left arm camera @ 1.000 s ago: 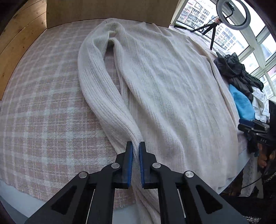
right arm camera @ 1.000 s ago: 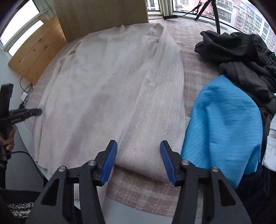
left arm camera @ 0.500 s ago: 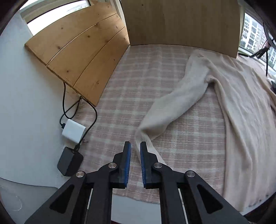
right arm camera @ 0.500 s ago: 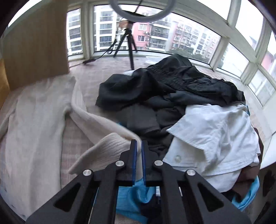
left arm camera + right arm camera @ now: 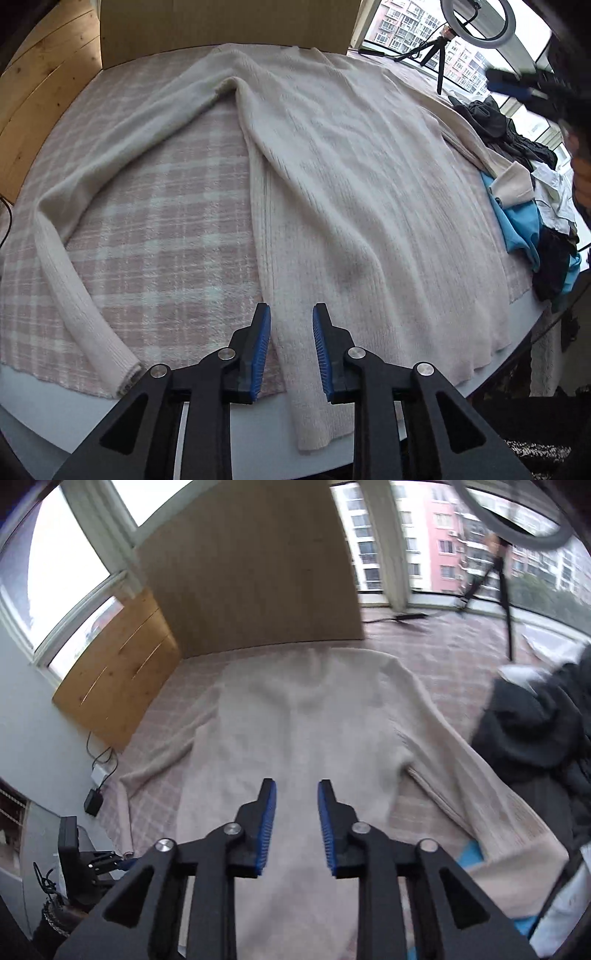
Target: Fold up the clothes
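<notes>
A pink-and-white checked blanket (image 5: pixel 155 221) covers the table (image 5: pixel 55 413), whose pale rim shows bare along the near edge. On the blanket a cream knitted sweater (image 5: pixel 351 184) lies spread flat, collar toward the wooden panel (image 5: pixel 251 572) at the far end and hem toward the near edge, where one corner of the hem spills over the rim. Its left sleeve (image 5: pixel 74 206) runs out from the shoulder, bends, and ends with the cuff right at the blanket's near border — a wide stretch of bare blanket lies between this sleeve and the body. The right sleeve (image 5: pixel 480 786) slants out to the other side, its cuff resting on a blue garment (image 5: pixel 521 225) at the edge of a heap of dark clothes (image 5: pixel 535 731), so that side is crowded. A ring light on a tripod (image 5: pixel 476 22) stands by the windows beyond.

The left gripper (image 5: pixel 291 343) hovers over the sweater's left side seam near the hem, its jaws opening with the cloth below them, not pinched. The right gripper (image 5: pixel 295 823) hangs above the middle of the sweater's body, its jaws also opening and holding nothing. The picture from this side is blurred.
</notes>
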A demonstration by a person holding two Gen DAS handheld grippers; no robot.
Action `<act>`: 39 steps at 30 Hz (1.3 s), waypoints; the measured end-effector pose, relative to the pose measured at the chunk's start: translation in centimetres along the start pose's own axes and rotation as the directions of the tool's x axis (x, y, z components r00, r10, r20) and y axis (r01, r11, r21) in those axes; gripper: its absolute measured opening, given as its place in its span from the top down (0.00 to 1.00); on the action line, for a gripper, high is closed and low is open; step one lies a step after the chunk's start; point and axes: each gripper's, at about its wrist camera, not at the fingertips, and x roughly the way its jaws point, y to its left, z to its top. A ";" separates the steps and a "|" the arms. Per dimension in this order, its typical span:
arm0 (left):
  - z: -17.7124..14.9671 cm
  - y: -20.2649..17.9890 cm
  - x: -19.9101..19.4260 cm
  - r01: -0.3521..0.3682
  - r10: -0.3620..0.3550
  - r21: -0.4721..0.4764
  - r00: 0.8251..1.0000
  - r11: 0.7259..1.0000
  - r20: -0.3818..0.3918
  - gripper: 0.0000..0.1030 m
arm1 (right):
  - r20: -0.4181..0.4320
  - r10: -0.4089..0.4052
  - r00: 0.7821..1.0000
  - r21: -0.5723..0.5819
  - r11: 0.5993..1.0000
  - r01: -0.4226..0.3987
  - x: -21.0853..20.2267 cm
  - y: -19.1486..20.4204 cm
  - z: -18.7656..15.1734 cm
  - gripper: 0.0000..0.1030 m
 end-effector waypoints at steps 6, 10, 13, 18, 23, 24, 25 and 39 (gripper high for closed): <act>-1.4 -0.1 0.4 0.046 -0.045 -0.045 0.999 0.998 0.021 0.78 | -0.193 0.032 0.981 -0.336 0.937 -0.097 12.1 13.2 5.6 0.62; -1.8 0.5 0.5 0.085 -0.081 -0.086 0.996 0.993 0.048 0.78 | -0.280 -0.173 0.944 -0.606 0.795 -0.034 20.7 18.8 5.1 0.62; -2.0 1.1 0.7 0.110 -0.103 -0.117 0.993 0.987 0.064 0.80 | -0.281 -0.311 0.908 -0.733 0.680 0.006 25.2 20.5 3.9 0.62; -2.4 1.2 1.0 0.133 -0.125 -0.130 0.990 0.983 0.069 0.82 | -0.284 -0.418 0.863 -0.770 0.636 0.055 29.3 20.4 3.5 0.62; -2.5 1.4 1.1 0.159 -0.149 -0.137 0.986 0.978 0.079 0.95 | -0.341 -0.336 0.878 -0.672 0.740 0.023 28.8 19.3 5.1 0.92; -2.5 1.4 1.0 0.167 -0.156 -0.139 0.984 0.976 0.085 0.96 | -0.343 -0.314 0.885 -0.651 0.759 0.017 28.4 19.1 5.5 0.93; -2.6 1.4 0.7 0.176 -0.164 -0.142 0.982 0.974 0.095 0.96 | -0.349 -0.283 0.893 -0.620 0.785 0.007 27.7 18.9 6.0 0.93; -4.7 5.6 -0.2 0.203 -0.158 -0.311 0.974 0.928 0.165 0.97 | -0.407 -0.067 0.911 -0.259 0.965 -0.045 30.1 19.1 7.9 0.94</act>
